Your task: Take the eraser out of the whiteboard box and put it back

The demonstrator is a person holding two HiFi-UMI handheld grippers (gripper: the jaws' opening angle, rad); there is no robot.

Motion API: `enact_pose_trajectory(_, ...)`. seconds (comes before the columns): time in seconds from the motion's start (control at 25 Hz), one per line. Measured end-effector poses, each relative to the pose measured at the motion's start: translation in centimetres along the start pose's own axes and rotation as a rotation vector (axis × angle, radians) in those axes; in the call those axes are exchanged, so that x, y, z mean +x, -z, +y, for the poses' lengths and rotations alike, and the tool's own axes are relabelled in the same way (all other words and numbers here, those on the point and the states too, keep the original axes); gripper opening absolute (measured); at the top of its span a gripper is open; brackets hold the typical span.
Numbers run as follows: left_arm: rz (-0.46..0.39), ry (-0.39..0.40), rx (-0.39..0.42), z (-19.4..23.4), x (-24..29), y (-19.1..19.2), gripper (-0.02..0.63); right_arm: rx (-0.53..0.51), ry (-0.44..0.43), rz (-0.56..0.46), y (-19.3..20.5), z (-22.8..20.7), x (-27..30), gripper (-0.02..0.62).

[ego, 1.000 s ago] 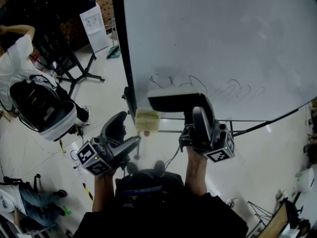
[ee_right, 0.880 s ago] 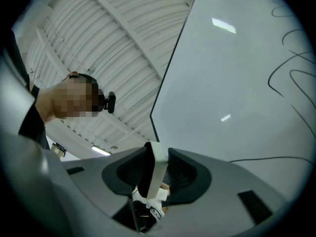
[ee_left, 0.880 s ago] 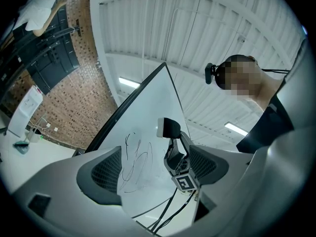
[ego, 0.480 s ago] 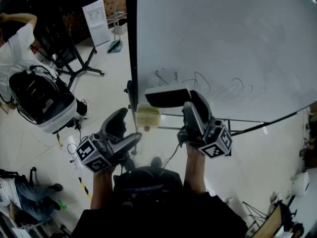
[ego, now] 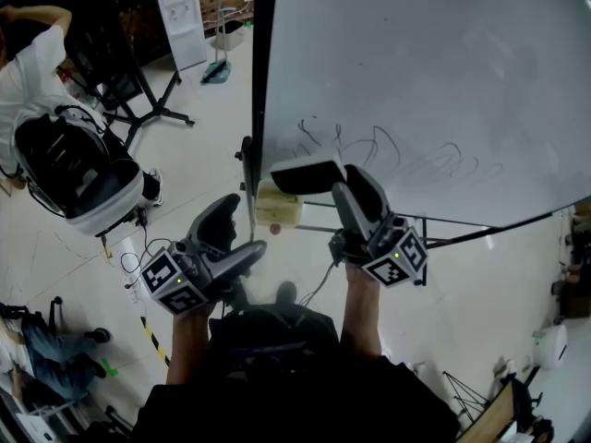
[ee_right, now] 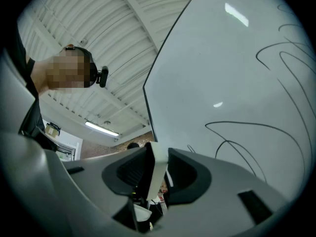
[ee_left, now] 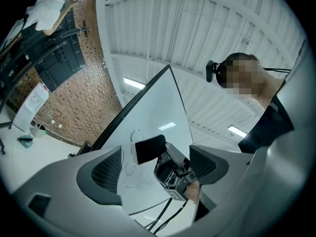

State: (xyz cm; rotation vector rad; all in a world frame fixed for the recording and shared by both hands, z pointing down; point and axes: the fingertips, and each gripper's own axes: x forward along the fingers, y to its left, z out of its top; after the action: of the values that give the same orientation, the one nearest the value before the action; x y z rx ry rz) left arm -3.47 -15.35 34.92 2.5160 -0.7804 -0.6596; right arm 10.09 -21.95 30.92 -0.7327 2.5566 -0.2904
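My right gripper (ego: 337, 187) is shut on the whiteboard eraser (ego: 300, 175), a black block with a white backing, held against the lower left of the whiteboard (ego: 443, 81) over black scribbles (ego: 388, 150). The pale yellowish whiteboard box (ego: 277, 203) hangs at the board's lower left corner, just below and left of the eraser. In the right gripper view the eraser (ee_right: 157, 174) stands edge-on between the pads of the right gripper (ee_right: 155, 174). My left gripper (ego: 236, 238) is open and holds nothing, below the box. The left gripper view looks past the left gripper (ee_left: 155, 169) at the eraser (ee_left: 149, 148).
A black frame edge (ego: 261, 72) runs up the board's left side, and stand bars (ego: 452, 238) cross under it. On the floor at left are a black-and-white padded seat (ego: 74, 178), a person in a white shirt (ego: 28, 72) and a white sign stand (ego: 182, 26).
My right gripper has moved down and left with the eraser, which now sits closer to the box. The left gripper has barely shifted.
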Motion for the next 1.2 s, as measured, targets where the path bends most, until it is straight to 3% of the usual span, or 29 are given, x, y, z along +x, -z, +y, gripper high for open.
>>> enact_pose_trajectory(1.2, 0.012, -0.032, -0.038, 1.7, -0.6, 1.0, 0.428, -0.140, 0.022, 0.425, 13.2, -3.0, 0.0, 0.152)
